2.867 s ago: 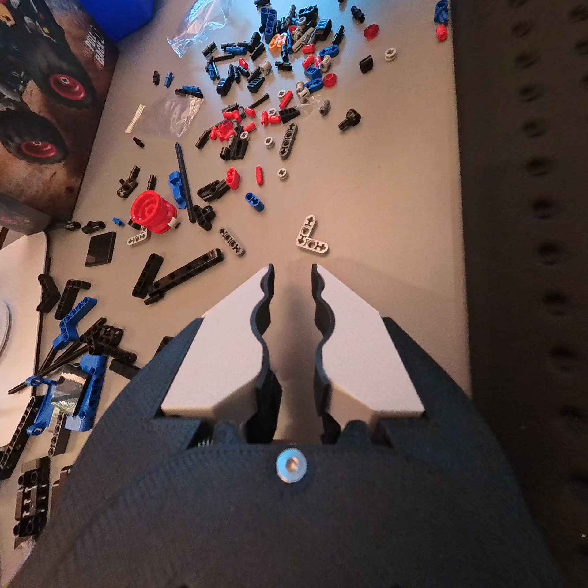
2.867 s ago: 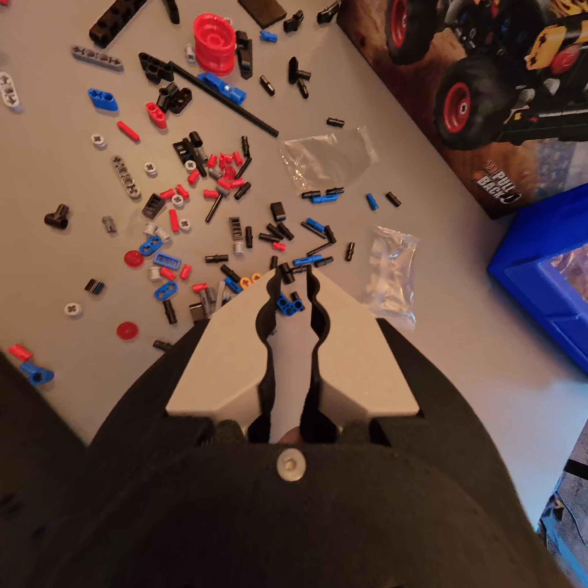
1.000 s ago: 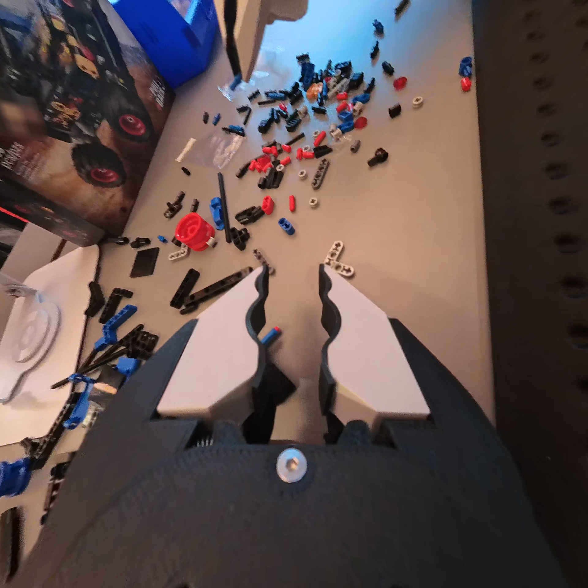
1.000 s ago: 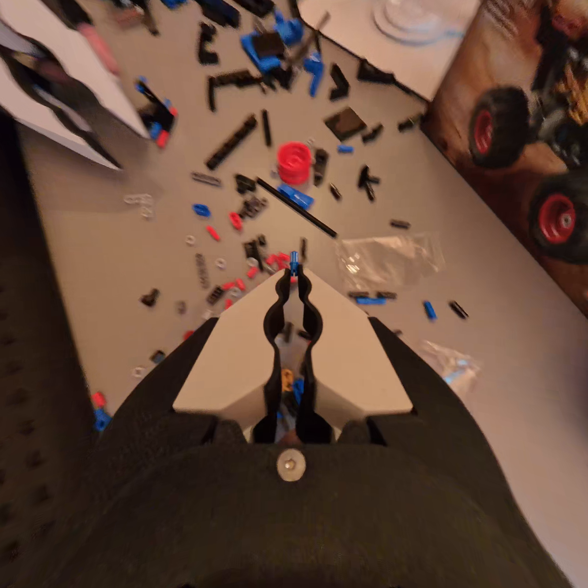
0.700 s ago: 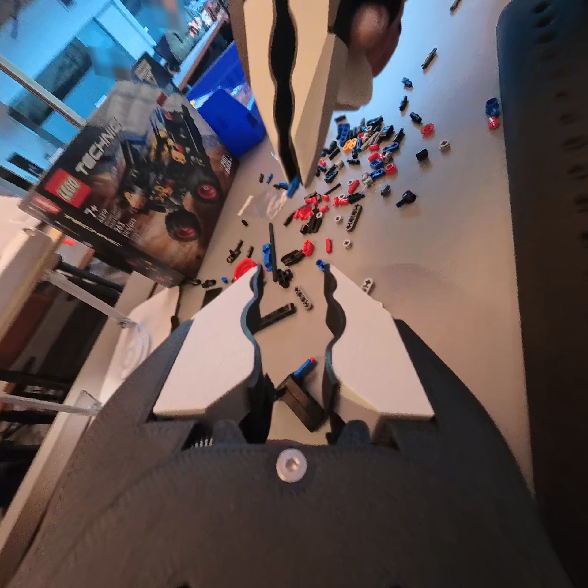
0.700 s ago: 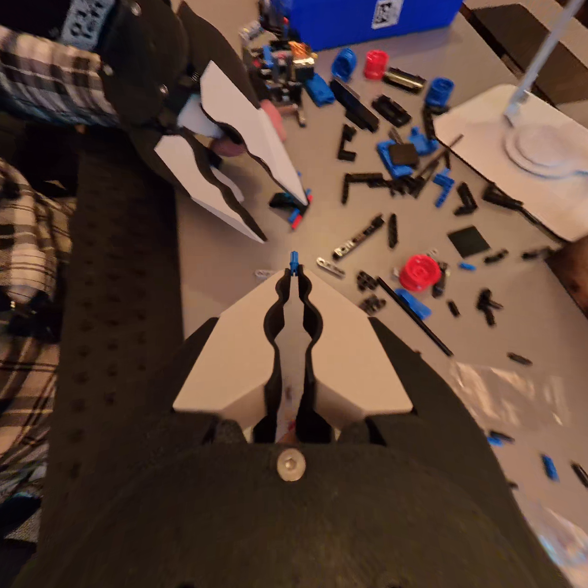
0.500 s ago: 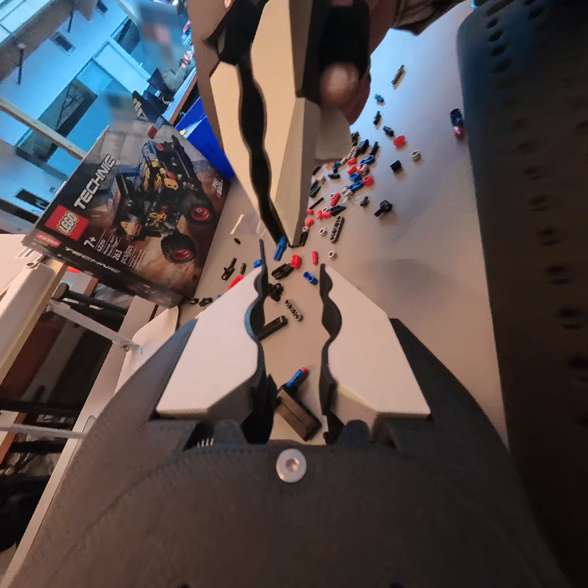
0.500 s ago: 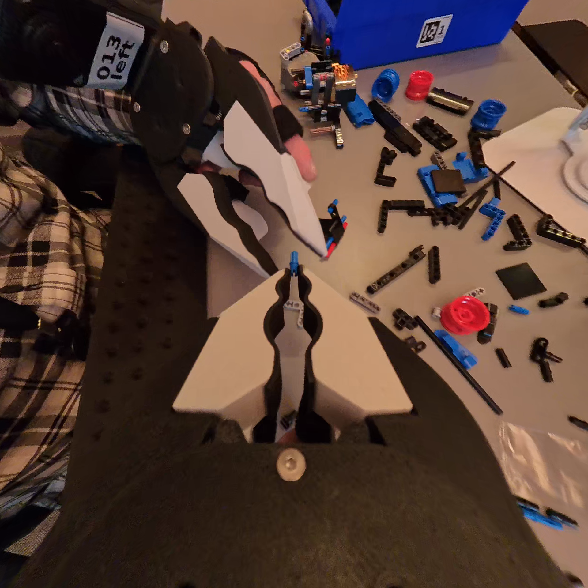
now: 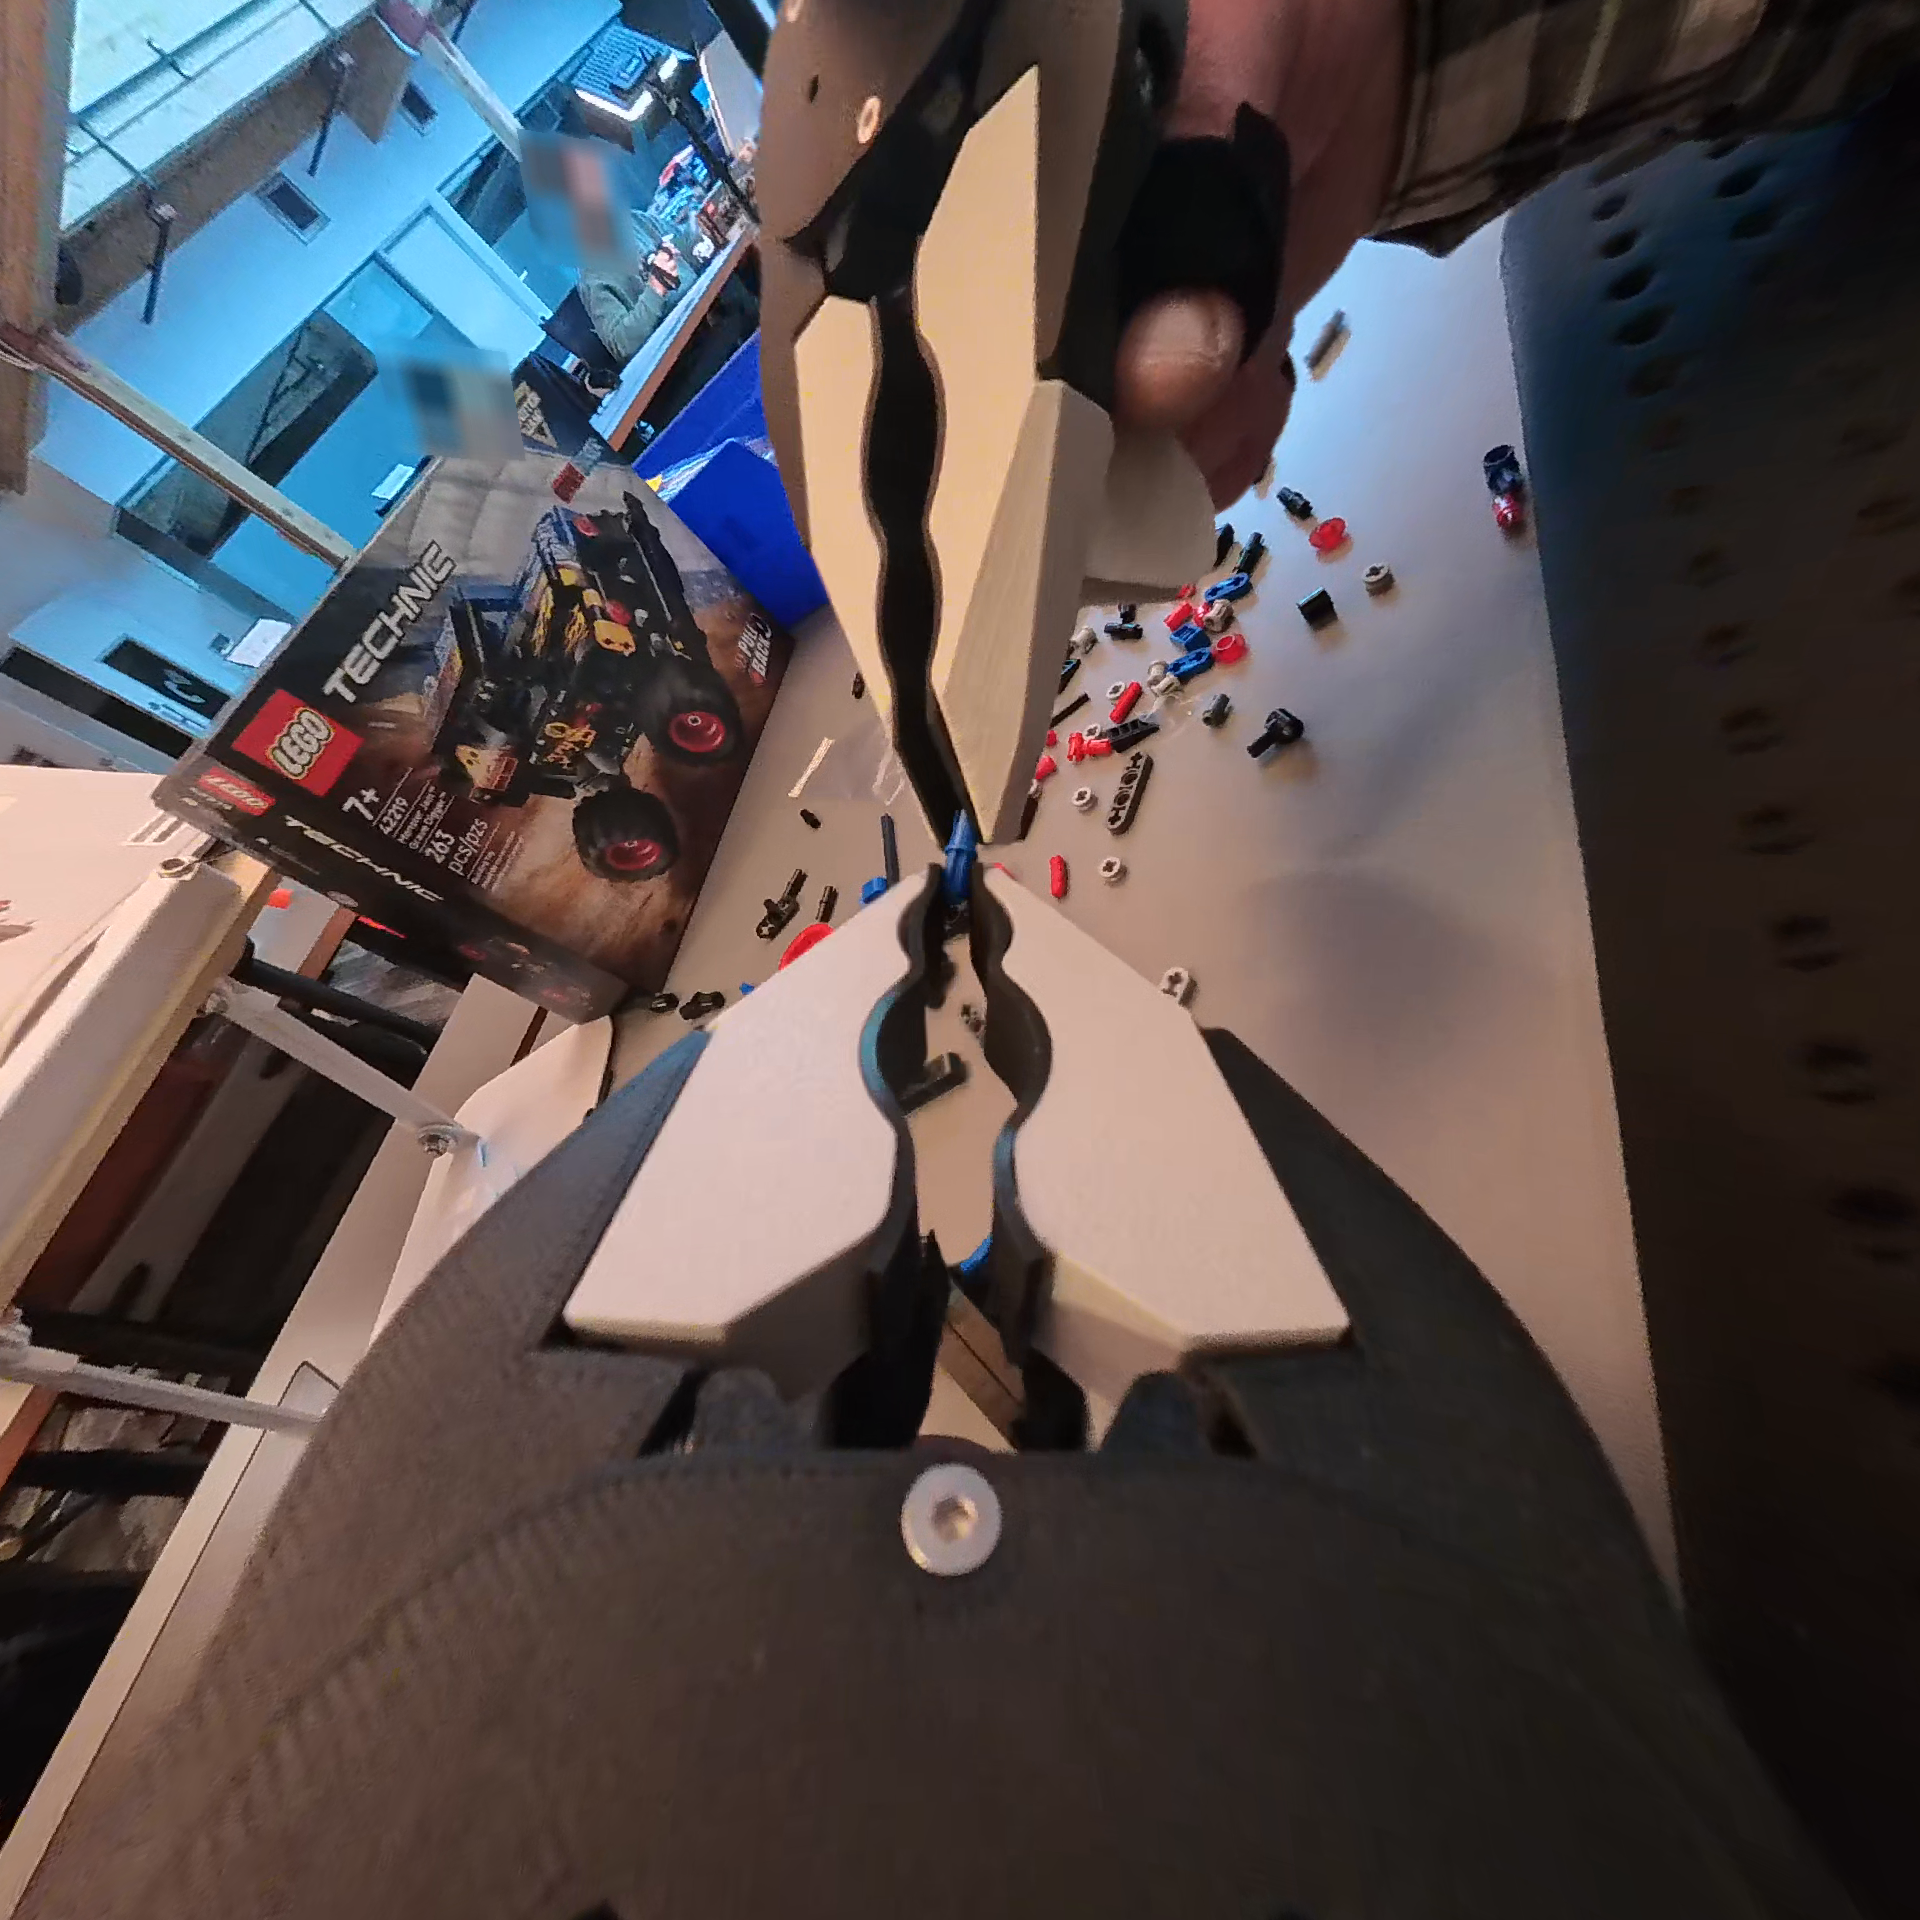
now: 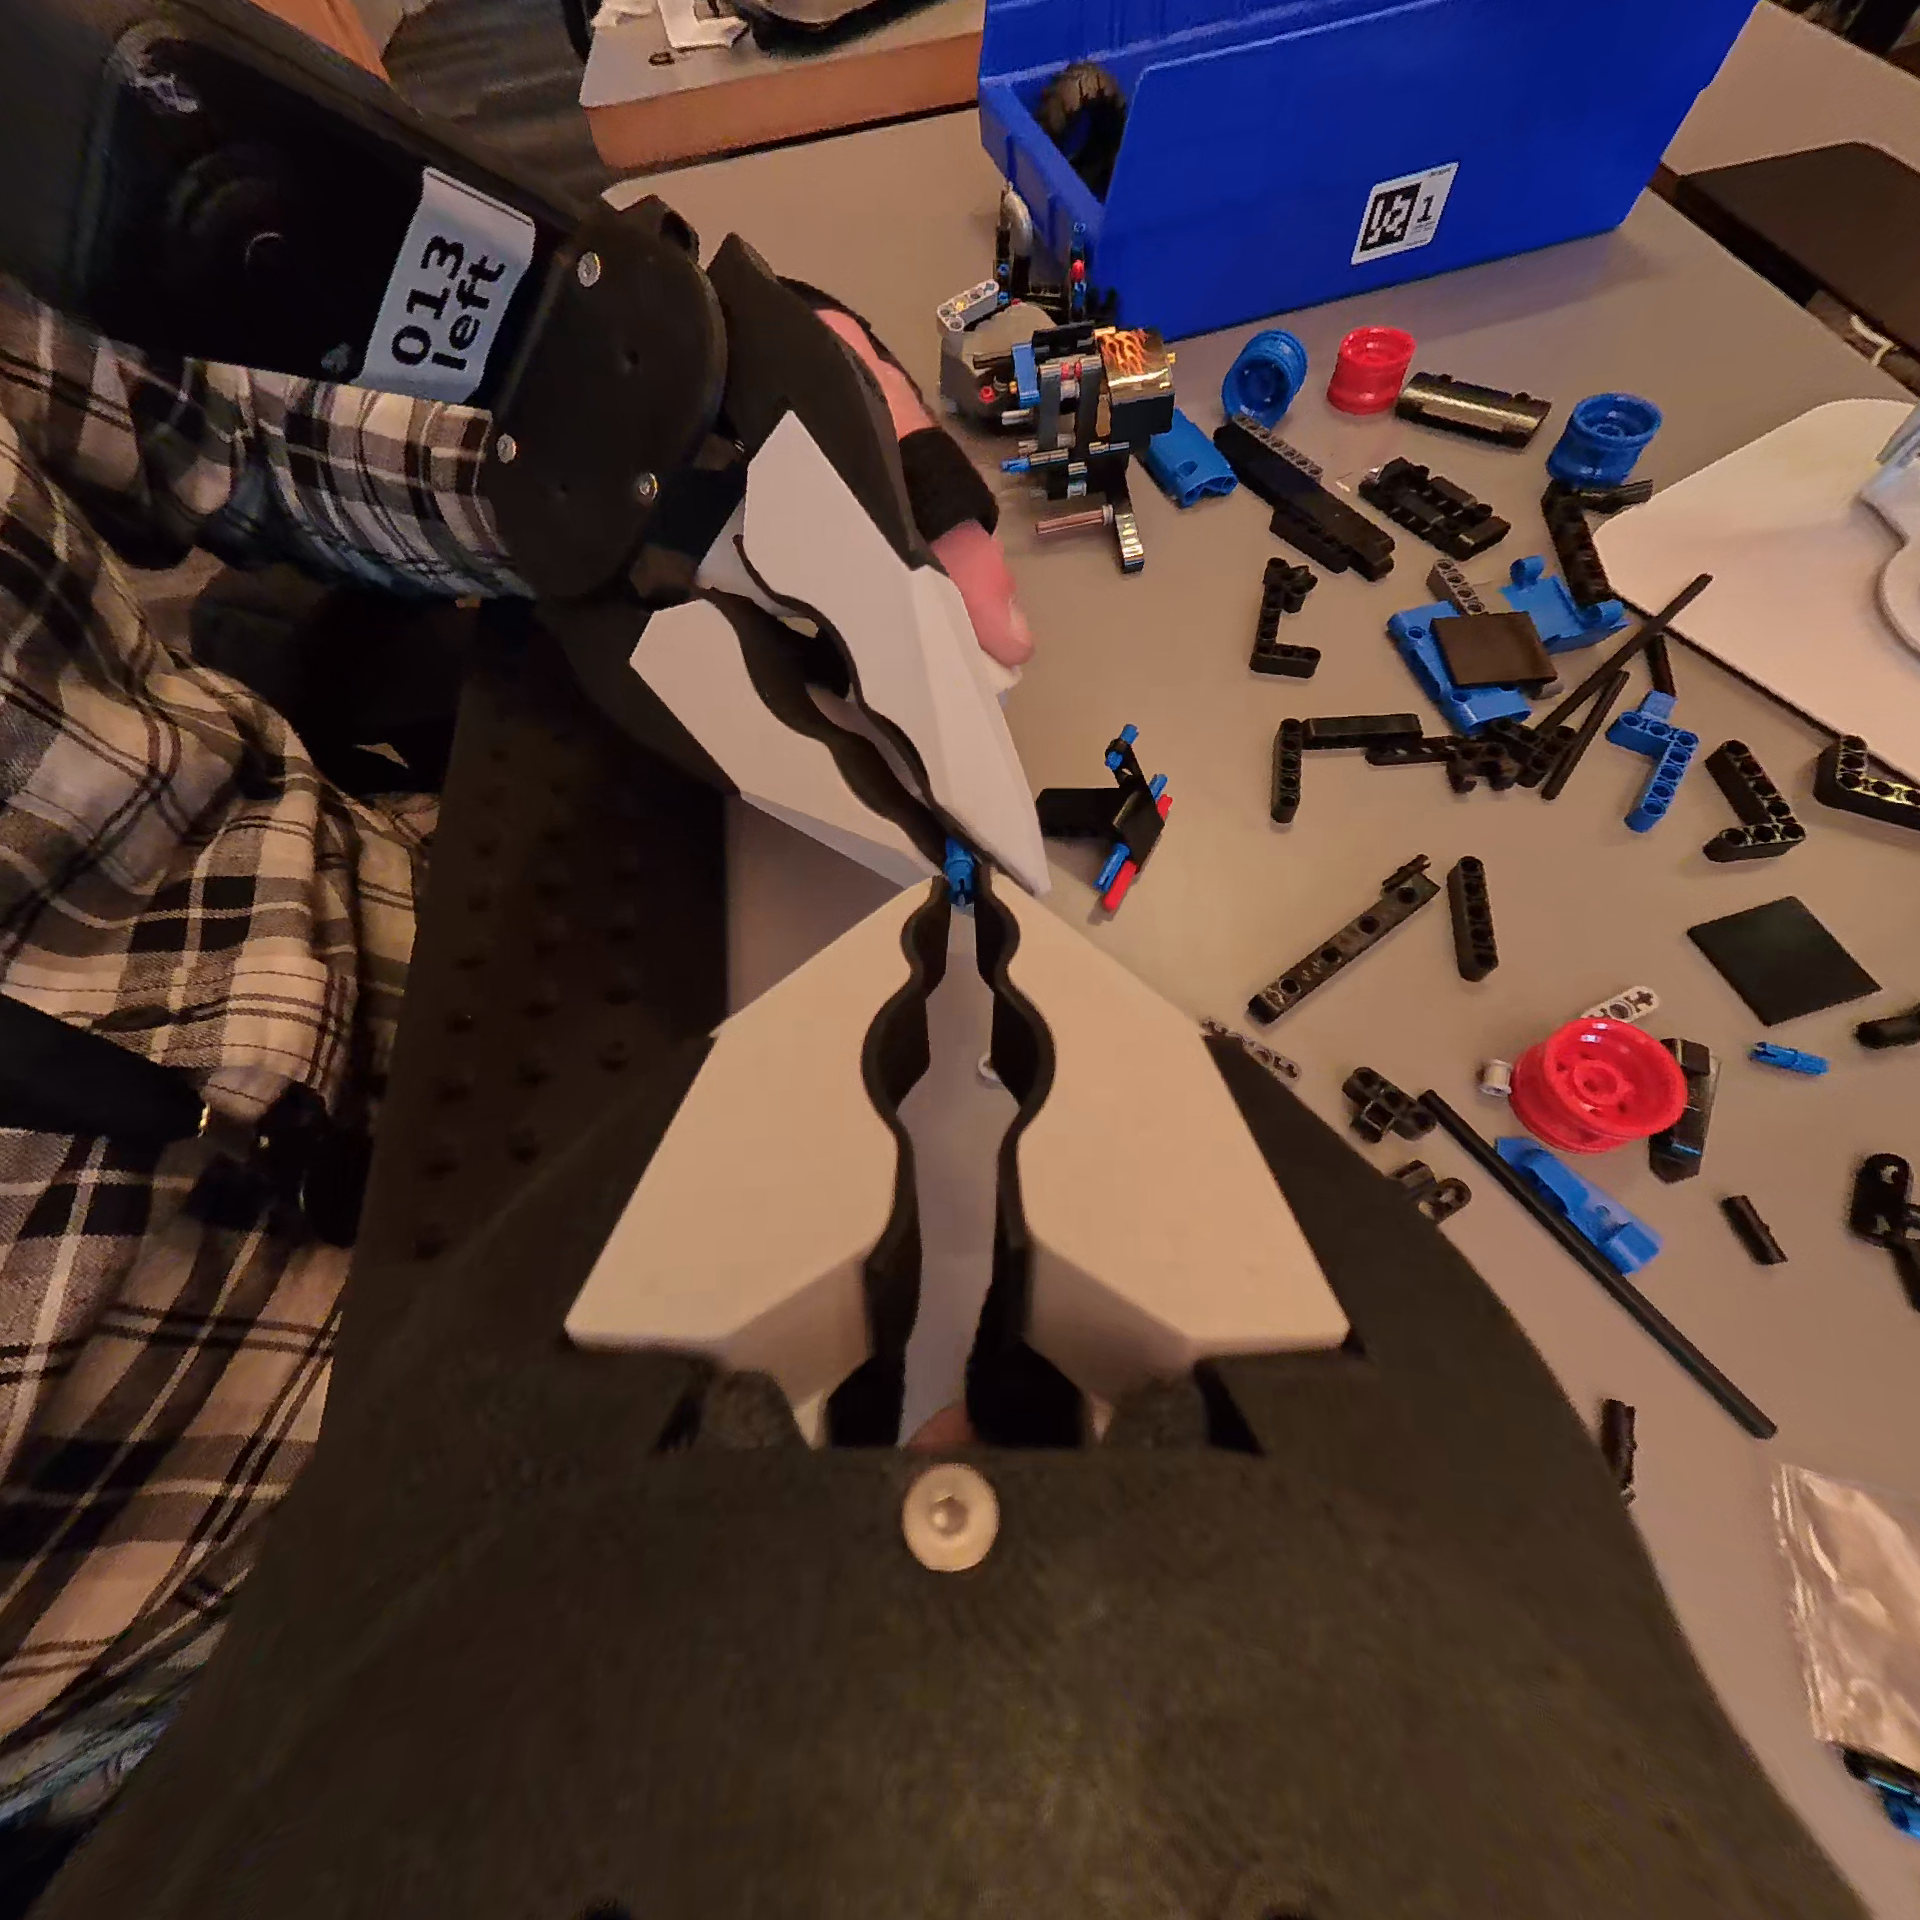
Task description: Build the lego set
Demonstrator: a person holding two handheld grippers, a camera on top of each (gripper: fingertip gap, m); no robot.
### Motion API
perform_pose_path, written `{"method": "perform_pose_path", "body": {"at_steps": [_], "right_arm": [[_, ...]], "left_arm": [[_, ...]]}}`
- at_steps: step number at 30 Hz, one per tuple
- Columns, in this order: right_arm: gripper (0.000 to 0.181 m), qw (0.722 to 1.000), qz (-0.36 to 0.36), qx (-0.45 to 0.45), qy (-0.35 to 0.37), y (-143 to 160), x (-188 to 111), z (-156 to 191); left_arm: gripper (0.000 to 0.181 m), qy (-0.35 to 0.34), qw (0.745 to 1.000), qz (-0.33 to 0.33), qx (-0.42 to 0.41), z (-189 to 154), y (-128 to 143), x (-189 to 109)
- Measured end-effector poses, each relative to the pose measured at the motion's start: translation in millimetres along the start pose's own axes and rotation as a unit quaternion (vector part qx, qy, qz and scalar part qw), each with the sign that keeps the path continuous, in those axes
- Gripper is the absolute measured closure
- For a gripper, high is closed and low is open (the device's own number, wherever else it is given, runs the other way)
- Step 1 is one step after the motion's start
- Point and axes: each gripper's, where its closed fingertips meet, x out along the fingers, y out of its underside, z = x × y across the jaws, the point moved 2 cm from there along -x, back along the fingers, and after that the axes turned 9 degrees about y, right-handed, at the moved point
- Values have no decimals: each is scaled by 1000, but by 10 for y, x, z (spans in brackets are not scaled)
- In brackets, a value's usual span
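A small blue pin (image 10: 960,869) is held in the air between both grippers, tip to tip. My right gripper (image 10: 961,896) is shut on one end of it. My left gripper (image 10: 975,858) comes in from the upper left and is shut on the other end. In the left wrist view my left gripper (image 9: 956,885) pinches the blue pin (image 9: 958,847), and my right gripper (image 9: 962,819) points down onto it from above. A small black sub-assembly with blue and red pins (image 10: 1120,816) lies on the table just beyond the tips.
A partly built chassis (image 10: 1070,405) stands before a blue bin (image 10: 1351,156). A red wheel hub (image 10: 1595,1086), a long black axle (image 10: 1590,1257) and black beams lie at right. The set's box (image 9: 488,748) stands at left. A black perforated mat (image 10: 551,935) lines the table edge. My two grippers' fingertips are within a few centimetres of each other.
My right gripper shut on a blue pin from the loose pile and carried it toward the left gripper. My left gripper tilted up and closed from open onto the pin's free end.
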Motion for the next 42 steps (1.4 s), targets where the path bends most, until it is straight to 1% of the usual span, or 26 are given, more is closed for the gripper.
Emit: {"method": "perform_pose_path", "body": {"at_steps": [2, 4, 7, 9, 13, 16, 27, 42], "right_arm": [[180, 1000, -1, 3, 3, 10, -7, -7], [180, 1000, -2, 8, 5, 20, -18, -22], [180, 1000, -1, 12, 3, 37, -31, -26], [180, 1000, 1, 13, 2, 48, -35, -22], [180, 1000, -3, 21, 2, 48, -45, -21], [179, 1000, -4, 28, 5, 72, -43, -13], [179, 995, -56, 77, 13, 33, -52, -33], [180, 993, -87, 80, 30, -12, -73, -33]], "left_arm": [[176, -7, 1000, 0, 1, 18, 3, -14], [166, -15, 1000, -1, 3, 41, 1, -30], [162, -22, 1000, -3, 12, 50, -11, -47], [164, -27, 999, -4, 27, 44, -30, -57], [180, -32, 997, 9, 68, -5, -46, -54], [180, -31, 995, 25, 88, -34, -28, -46], [181, -24, 999, 11, 46, -4, -29, -46], [181, -14, 1000, -5, 12, 10, -55, -10]]}}
